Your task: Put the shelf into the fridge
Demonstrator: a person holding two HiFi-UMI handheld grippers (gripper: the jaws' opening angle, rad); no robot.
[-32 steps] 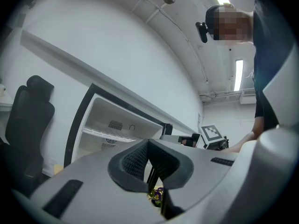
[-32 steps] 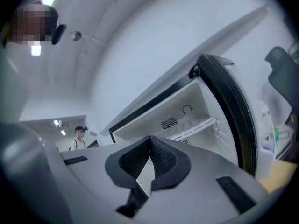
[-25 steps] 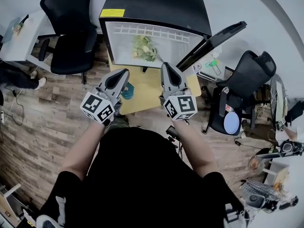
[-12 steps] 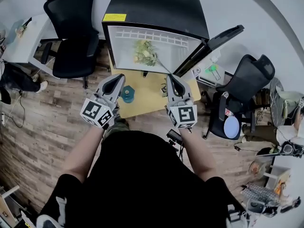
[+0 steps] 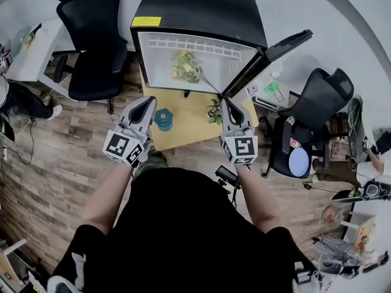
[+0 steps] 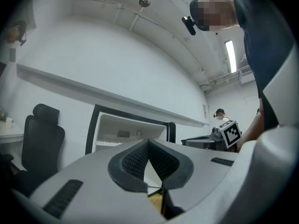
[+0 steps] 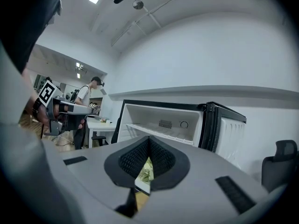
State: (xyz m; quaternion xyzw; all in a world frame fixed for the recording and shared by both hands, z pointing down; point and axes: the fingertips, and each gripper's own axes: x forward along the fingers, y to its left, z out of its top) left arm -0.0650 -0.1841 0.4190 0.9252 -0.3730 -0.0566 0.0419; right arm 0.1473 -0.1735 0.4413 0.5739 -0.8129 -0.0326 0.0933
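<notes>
Have drawn left gripper (image 5: 148,104) and right gripper (image 5: 230,104) back from the fridge (image 5: 201,8) to above the bench (image 5: 186,130), one toward each side edge, fingers pressed together on nothing. Left the shelf (image 5: 227,72) lying inside; probably done, bar shutting the door (image 5: 269,52).

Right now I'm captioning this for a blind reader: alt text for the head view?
A person in black faces an open black fridge, door swung right, leafy greens inside. The left gripper and right gripper hang empty, jaws together, over a yellow table.
</notes>
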